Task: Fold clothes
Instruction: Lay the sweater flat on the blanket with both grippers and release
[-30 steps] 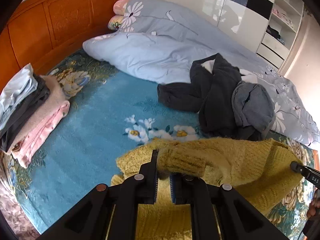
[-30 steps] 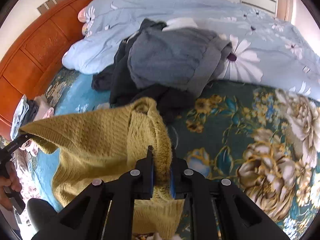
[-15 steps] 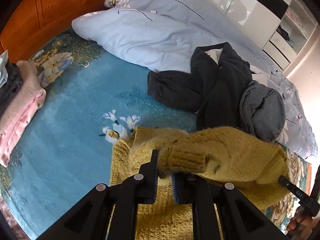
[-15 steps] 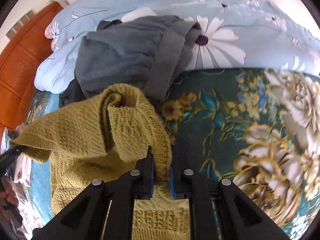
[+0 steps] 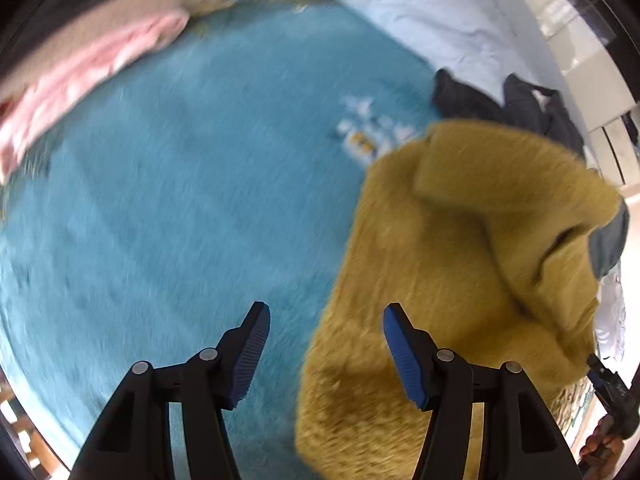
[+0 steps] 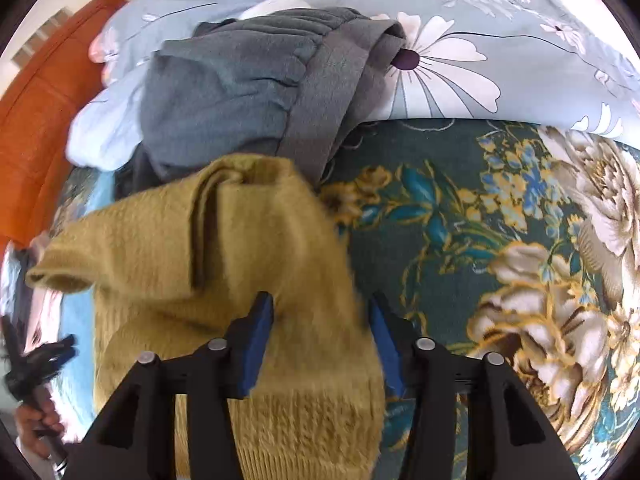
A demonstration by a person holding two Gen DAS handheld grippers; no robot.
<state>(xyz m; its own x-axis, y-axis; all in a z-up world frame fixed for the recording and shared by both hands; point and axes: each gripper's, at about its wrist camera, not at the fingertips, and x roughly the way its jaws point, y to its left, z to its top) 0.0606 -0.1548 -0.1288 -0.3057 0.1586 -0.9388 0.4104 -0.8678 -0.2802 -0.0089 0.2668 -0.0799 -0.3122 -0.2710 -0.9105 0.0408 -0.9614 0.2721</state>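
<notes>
Home bedroom: bed's wooden headboard (image 6: 36, 128), floral duvet (image 6: 480, 40), wardrobe (image 5: 576, 32).

Blurred pink clothes (image 5: 80, 64), sweater (image 5: 460, 280)

Sweater (image 5: 460, 280) mustard yellow, knit ribbing. Bed blanket (image 5: 168, 200) plain turquoise w/ small white flowers; toward its edge dark teal w/ cream & gold blooms. Duvet (image 6: 500, 20) pale blue w/ white daisies. Trousers (image 6: 240, 92) grey. Headboard (image 6: 36, 120) orange wood. Tongs' pads (image 5: 248, 352) blue

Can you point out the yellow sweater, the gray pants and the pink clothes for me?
Yellow sweater (image 6: 256, 248): right wrist view, on its folded-over top layer.
Gray pants (image 6: 240, 84): right wrist view, on the gathered cloth below the waistband.
Pink clothes (image 5: 80, 76): left wrist view, on the blurred pink edge of the stack.
</notes>
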